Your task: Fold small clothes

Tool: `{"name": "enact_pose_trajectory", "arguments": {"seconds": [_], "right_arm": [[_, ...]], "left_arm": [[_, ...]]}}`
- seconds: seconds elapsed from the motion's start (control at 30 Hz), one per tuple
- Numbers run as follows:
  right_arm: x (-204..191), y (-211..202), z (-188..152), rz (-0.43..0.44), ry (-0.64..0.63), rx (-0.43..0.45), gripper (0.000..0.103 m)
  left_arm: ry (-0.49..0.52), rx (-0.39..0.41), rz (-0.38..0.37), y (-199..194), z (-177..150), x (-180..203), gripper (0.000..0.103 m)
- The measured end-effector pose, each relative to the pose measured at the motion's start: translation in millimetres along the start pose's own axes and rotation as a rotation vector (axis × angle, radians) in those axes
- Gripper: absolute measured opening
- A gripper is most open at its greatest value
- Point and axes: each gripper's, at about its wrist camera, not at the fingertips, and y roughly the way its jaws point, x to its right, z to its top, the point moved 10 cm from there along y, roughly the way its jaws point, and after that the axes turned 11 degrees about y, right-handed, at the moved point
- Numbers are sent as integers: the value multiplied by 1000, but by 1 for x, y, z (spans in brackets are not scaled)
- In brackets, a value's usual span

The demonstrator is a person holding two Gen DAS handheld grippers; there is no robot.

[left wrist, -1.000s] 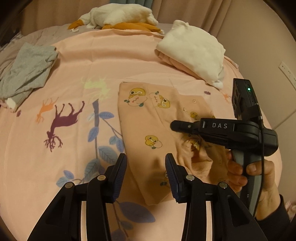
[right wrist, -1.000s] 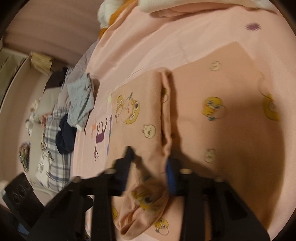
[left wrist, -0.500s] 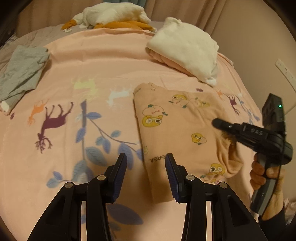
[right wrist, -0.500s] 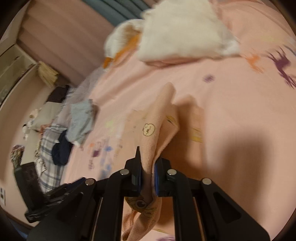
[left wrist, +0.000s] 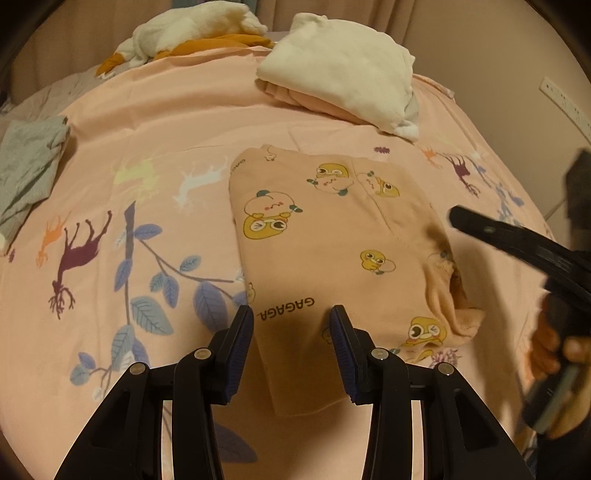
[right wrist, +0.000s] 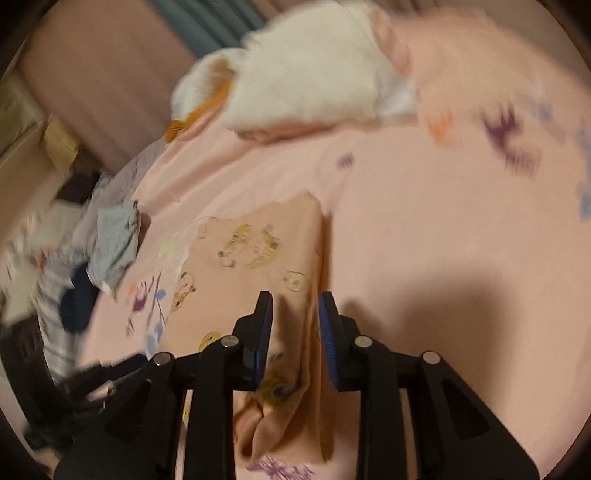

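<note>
A small peach garment (left wrist: 325, 236) printed with yellow cartoon ducks lies folded flat on the pink bedspread (left wrist: 155, 122). Its cuffed sleeve end (left wrist: 448, 295) rests at the near right corner. My left gripper (left wrist: 291, 332) is open above the garment's near edge, touching nothing. My right gripper (right wrist: 295, 325) is open, its jaws either side of the garment's right edge (right wrist: 295, 354), which lies loose between them. The right gripper also shows in the left wrist view (left wrist: 517, 240), just right of the garment.
A folded white and pink pile (left wrist: 343, 66) lies beyond the garment. A white and orange heap (left wrist: 192, 33) sits at the far edge. A grey garment (left wrist: 26, 166) lies at the left. More clothes (right wrist: 74, 280) lie off the bed's left side.
My right gripper pulled the sleeve side across to the right, laid it down and opened, letting go of the garment. The garment now lies flatter. My left gripper stayed open and shifted over its near edge.
</note>
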Motion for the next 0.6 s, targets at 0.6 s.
{"name": "enact_pose_trajectory", "arguments": {"seconds": [0.6], "right_arm": [[6, 14, -65, -92, -164, -161, 3]], "left_arm": [[47, -41, 7, 17, -25, 11, 41]]}}
